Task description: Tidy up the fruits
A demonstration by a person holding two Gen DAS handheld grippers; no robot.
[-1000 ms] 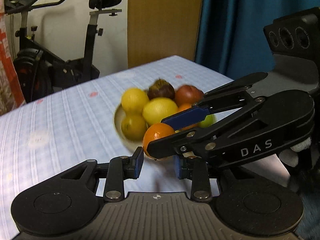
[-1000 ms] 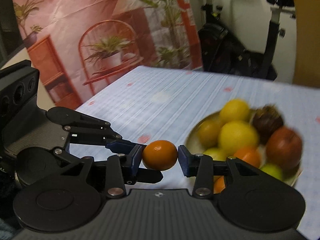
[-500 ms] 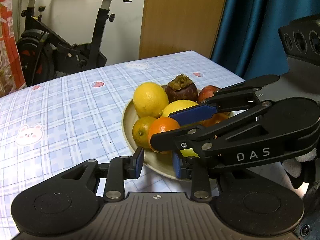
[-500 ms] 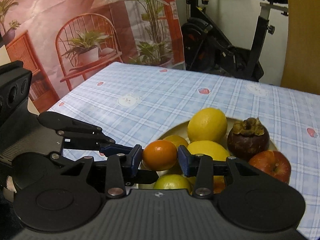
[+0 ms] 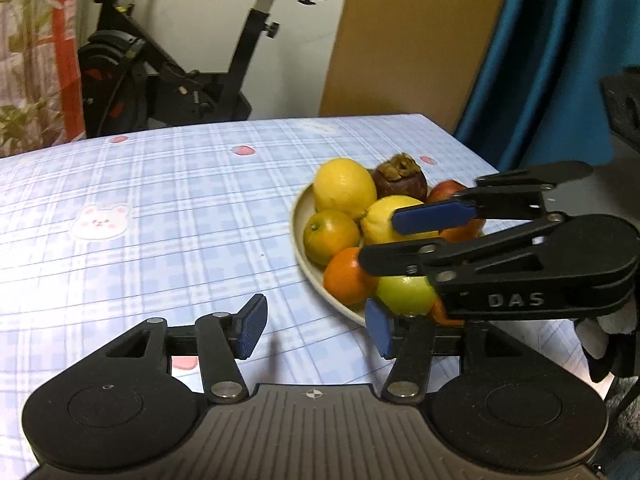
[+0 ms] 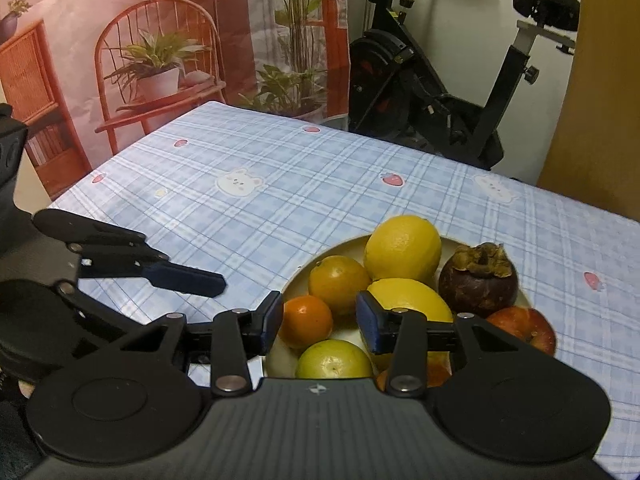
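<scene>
The right gripper (image 6: 319,322) stands open around the small orange (image 6: 306,321), which rests in the fruit bowl (image 6: 280,354) against its near rim; the left gripper (image 5: 316,330), jaws just opened, holds nothing above the checked tablecloth (image 5: 180,216)

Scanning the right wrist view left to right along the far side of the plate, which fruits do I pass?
Yellow-orange citrus → big lemon → mangosteen; all sit in the plate.
</scene>
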